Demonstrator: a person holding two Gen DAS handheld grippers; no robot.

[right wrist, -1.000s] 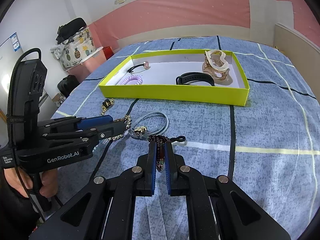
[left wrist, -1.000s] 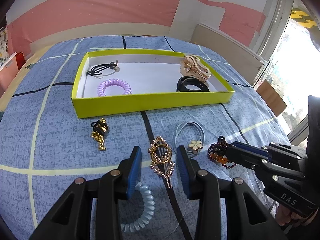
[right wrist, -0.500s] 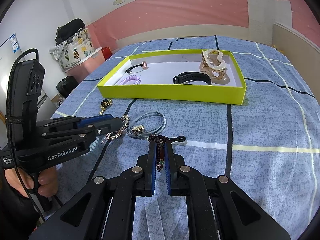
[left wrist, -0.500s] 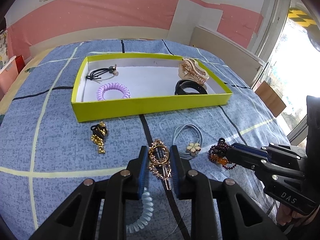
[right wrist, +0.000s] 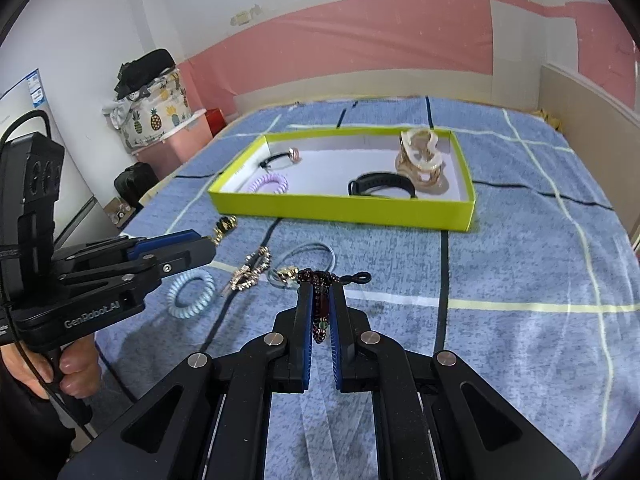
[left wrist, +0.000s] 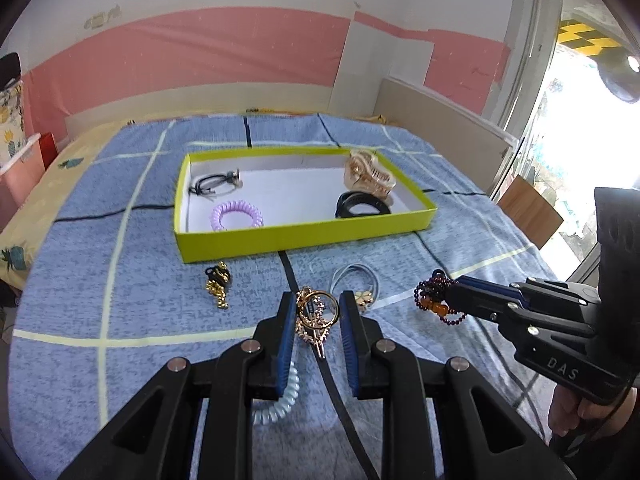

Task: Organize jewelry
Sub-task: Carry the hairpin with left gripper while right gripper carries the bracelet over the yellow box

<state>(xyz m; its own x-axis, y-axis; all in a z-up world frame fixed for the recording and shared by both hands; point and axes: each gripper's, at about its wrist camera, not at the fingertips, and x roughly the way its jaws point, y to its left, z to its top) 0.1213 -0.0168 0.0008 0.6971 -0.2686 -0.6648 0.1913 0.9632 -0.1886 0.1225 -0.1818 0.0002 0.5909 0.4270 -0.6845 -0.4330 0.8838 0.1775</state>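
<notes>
Near the front edge of the bed [left wrist: 72, 248], left tongs [left wrist: 316, 320] stand spread, fingers either side of the gold hairpin [left wrist: 314, 312] without visibly clamping it; the right-wrist view shows the hairpin [right wrist: 250, 274] lying flat on the cover, apart from those tongs. Hairpin: gold oval ring head, leafy stones, thin tapering prong. Right tongs [right wrist: 320, 316] are pinching the beaded bracelet [right wrist: 320, 304]: dark garnet beads, one green bead, an amber cluster, black cord loop. Just beside: grey hair tie with flower charm [left wrist: 360, 288], pale blue spiral tie [right wrist: 190, 294]. Further left, gold-and-black chain clip [left wrist: 217, 282]. Toward the middle of the bed, yellow-green tray [left wrist: 304, 236] holding lilac spiral tie [left wrist: 237, 219], black elastic [left wrist: 214, 187], black band [left wrist: 362, 210], beige claw clip [left wrist: 366, 174].
</notes>
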